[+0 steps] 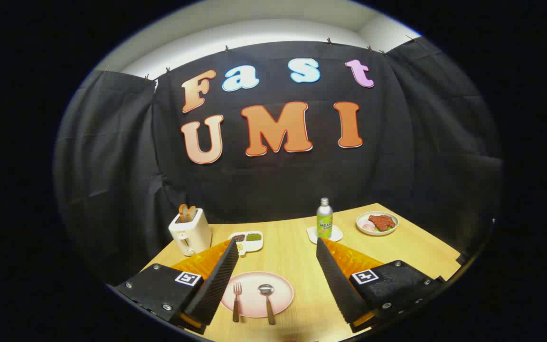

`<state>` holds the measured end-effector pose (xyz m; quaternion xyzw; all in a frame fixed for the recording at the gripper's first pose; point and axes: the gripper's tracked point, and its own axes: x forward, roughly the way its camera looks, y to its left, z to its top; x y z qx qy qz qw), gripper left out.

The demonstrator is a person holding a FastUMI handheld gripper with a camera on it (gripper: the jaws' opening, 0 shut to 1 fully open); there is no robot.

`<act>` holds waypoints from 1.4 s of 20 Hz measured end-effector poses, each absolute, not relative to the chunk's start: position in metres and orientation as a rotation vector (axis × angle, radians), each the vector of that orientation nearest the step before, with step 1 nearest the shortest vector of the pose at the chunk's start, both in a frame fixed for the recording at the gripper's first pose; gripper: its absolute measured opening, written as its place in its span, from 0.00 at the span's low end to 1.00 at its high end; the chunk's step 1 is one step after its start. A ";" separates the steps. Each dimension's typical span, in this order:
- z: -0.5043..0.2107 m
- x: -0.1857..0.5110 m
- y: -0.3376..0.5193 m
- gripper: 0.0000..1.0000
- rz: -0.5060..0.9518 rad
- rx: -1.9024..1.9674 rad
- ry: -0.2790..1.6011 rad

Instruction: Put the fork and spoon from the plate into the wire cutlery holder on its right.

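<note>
The gripper (273,270) hangs above the near edge of the wooden desk (297,251) with its two ribbed fingers (216,280) spread wide, holding nothing. Between them, near that edge, lies one pink plate (278,287). On it rest one fork (237,300) and one spoon (268,300), side by side and apart, heads pointing toward the far edge, handles reaching over the plate's near rim. The fork lies just beside the left finger; the spoon sits nearer the plate's middle. Neither finger touches the cutlery or the plate.

Beyond the fingers, four other things stand on the desk. One cream toaster (189,232) with bread slices in its slots stands at the far left corner. Just right of it, one small white divided dish (247,239) holds dark, green and pale fillings, partly hidden behind the left fingertip. One green soda bottle (324,219) stands upright on a white coaster (335,235) along the far edge, just beyond the right fingertip. One white plate of reddish food (377,223) sits toward the far right corner. Nothing stands between the fingers and the pink plate.
</note>
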<state>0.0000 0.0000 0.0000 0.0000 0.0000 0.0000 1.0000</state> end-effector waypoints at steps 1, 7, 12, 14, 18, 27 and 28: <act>-0.002 0.001 0.004 0.99 0.008 0.005 0.007; -0.008 0.003 0.014 0.99 0.015 -0.020 0.016; -0.013 0.005 0.014 0.99 0.005 -0.002 0.032; -0.012 0.006 0.015 0.99 0.003 -0.010 0.028; -0.017 0.005 0.018 0.99 0.004 -0.016 0.042; -0.022 0.004 0.023 0.99 0.015 -0.020 0.066; -0.022 0.004 0.023 0.99 0.015 -0.018 0.067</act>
